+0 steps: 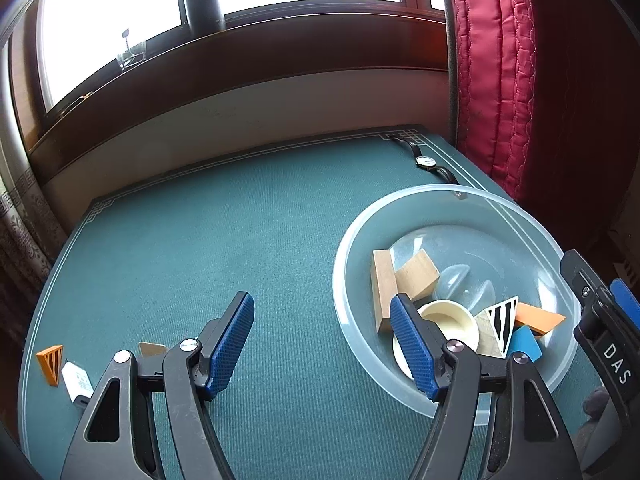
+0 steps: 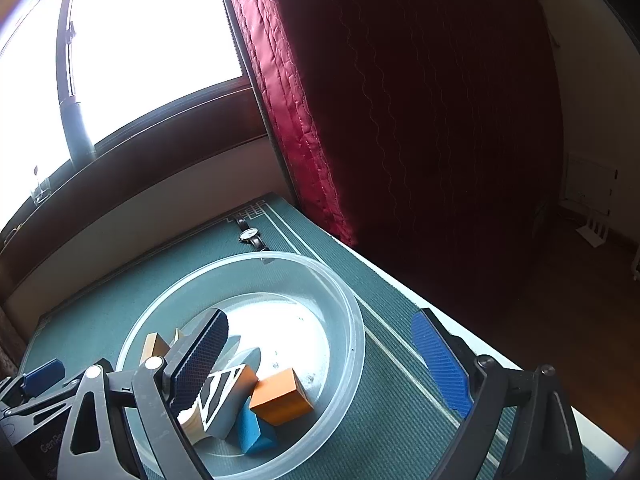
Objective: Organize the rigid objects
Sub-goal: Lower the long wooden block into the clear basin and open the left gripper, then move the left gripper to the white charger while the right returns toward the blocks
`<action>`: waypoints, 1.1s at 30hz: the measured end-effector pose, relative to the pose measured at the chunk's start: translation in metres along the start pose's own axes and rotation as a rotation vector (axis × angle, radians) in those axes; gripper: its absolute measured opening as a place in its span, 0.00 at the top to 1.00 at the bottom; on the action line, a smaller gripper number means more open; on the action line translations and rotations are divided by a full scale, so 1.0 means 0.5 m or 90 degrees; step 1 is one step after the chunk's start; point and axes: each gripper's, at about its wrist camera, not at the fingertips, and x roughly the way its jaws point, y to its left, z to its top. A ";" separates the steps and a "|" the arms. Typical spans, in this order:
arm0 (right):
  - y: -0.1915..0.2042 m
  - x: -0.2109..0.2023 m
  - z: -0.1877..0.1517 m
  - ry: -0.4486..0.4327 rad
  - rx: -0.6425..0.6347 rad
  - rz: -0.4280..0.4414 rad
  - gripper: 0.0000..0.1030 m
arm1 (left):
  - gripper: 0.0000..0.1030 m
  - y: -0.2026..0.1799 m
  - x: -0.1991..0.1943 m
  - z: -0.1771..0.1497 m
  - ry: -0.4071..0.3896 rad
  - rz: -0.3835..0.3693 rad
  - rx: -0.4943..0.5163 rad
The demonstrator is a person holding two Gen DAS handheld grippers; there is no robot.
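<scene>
Green-matted table (image 1: pixel 248 216) — bowl (image 1: pixel 360 240), watch (image 1: pixel 425 161), perhaps wedges (image 1: pixel 51 362).

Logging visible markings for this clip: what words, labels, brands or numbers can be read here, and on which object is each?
"DAS": white letters on the black body of the right gripper, left wrist view.
"GenRo", cut off: faint letters on the black body of the left gripper, right wrist view.
Small white rectangular device: printed label too small to read.
Black-strapped wristwatch: dial markings too small to read.
</scene>
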 end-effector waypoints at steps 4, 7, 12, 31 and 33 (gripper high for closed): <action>-0.001 -0.003 -0.002 -0.003 -0.001 0.001 0.07 | 0.30 0.009 -0.006 -0.009 0.002 0.008 -0.004; 0.000 -0.004 -0.003 -0.004 -0.003 0.002 0.07 | 0.30 0.021 -0.010 -0.013 0.005 0.013 -0.012; 0.002 -0.003 -0.003 -0.004 -0.003 0.002 0.07 | 0.30 0.036 -0.021 -0.025 0.002 0.026 -0.017; 0.010 -0.005 -0.005 -0.015 -0.015 0.000 0.07 | 0.30 0.182 -0.057 -0.108 0.015 0.077 -0.086; 0.010 -0.005 -0.005 -0.016 -0.017 0.000 0.07 | 0.30 0.207 -0.061 -0.120 0.016 0.088 -0.098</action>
